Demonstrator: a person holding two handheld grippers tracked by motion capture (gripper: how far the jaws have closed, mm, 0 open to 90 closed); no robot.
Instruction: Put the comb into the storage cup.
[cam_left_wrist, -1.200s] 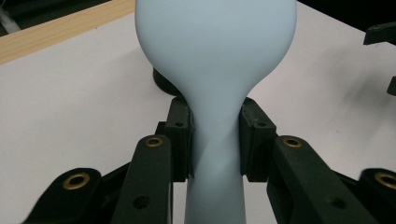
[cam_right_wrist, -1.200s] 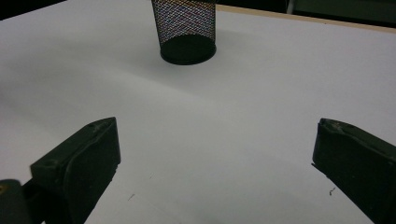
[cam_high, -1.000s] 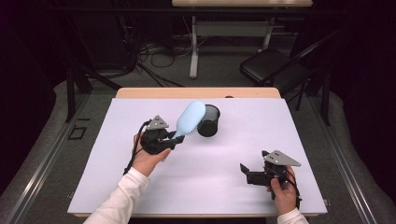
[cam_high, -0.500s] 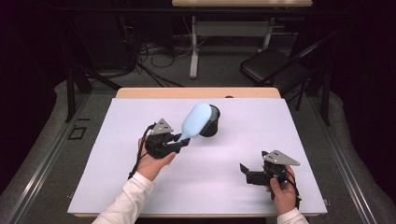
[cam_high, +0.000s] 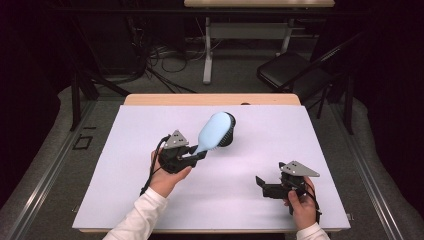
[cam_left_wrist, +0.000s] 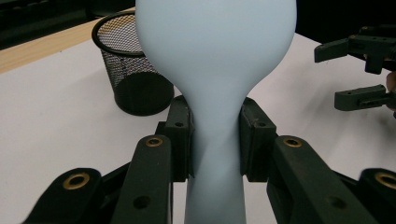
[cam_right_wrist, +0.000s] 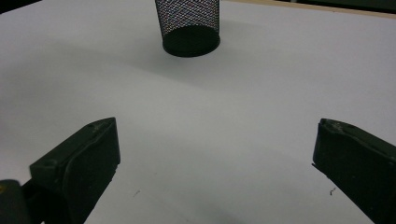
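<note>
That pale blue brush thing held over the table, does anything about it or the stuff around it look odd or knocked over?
Nothing stands out. The left tongs grip the blue brush by its narrow neck, its head tilted up toward the upright mesh cup. The right tongs stand open with nothing between them.

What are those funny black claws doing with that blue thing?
A person holds a gripper in each hand at a white table. The left gripper is clamped on the neck of a light blue brush and holds it up close to a black mesh cup, not yet in it. The right gripper is open with nothing between its jaws, low over the table nearer the person.
</note>
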